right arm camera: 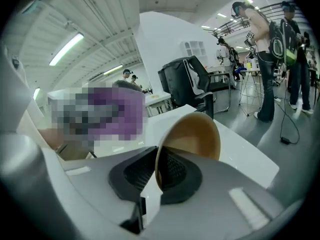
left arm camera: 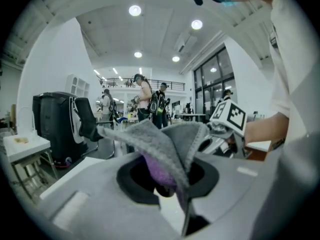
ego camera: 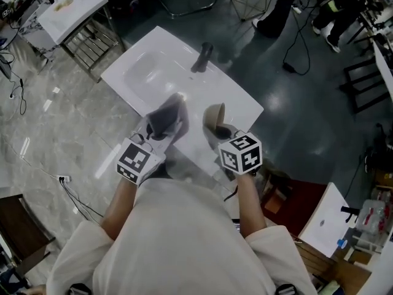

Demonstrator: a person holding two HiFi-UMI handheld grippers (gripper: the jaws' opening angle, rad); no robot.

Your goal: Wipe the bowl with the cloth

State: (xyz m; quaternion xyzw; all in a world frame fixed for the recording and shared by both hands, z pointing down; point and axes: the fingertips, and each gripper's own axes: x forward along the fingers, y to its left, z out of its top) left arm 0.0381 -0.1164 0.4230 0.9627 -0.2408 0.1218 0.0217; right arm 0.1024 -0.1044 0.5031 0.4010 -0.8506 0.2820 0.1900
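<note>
Both raised above the white countertop (ego camera: 236, 100), the left gripper (ego camera: 161, 129) clamps the grey-and-purple fleecy cloth (ego camera: 167, 115) while the right gripper (ego camera: 218, 132) pinches the tan round bowl (ego camera: 214, 117) by its rim, tilted just beside it, seemingly for easy wiping.

An open lab hall: floor cables (ego camera: 300, 35), white tables (ego camera: 236, 97), rig-wearing people (left arm camera: 145, 98), a mezzanine (left arm camera: 172, 85).
</note>
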